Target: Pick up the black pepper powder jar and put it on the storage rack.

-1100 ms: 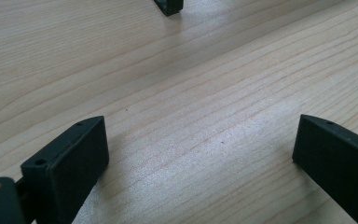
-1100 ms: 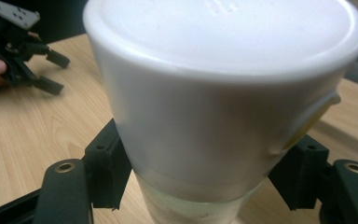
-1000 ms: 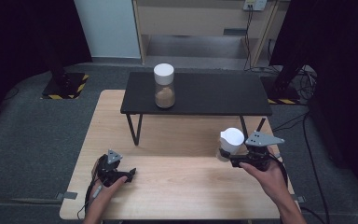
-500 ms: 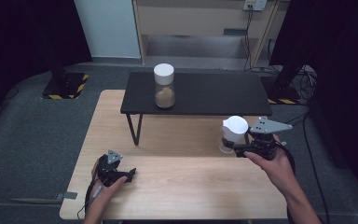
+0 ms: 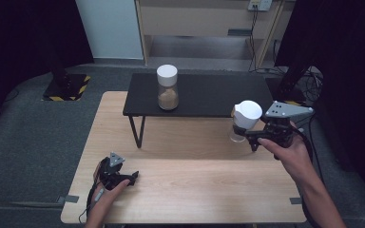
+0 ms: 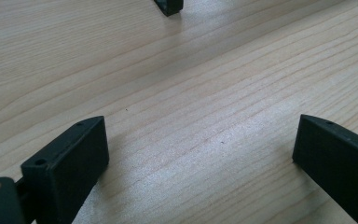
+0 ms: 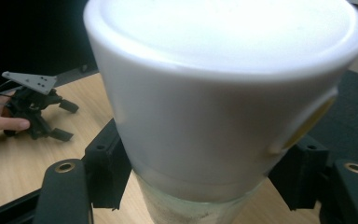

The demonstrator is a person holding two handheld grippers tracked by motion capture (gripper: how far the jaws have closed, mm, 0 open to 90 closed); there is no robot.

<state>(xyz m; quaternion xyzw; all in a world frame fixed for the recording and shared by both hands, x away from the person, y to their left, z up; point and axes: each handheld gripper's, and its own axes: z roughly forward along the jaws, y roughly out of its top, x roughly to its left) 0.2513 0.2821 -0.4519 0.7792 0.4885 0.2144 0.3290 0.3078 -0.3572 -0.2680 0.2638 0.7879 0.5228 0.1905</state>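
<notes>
My right tool [image 5: 247, 136] is clamped on the jar [image 5: 245, 121] just under its white lid, holding it off the tabletop [image 5: 195, 185] near the black shelf's [image 5: 209, 95] front edge. The grip looks high, though the lid blocks my view of the pads, so the jar may swing or clip that edge. My left tool [image 5: 132, 176] rests wide open, empty.
</notes>
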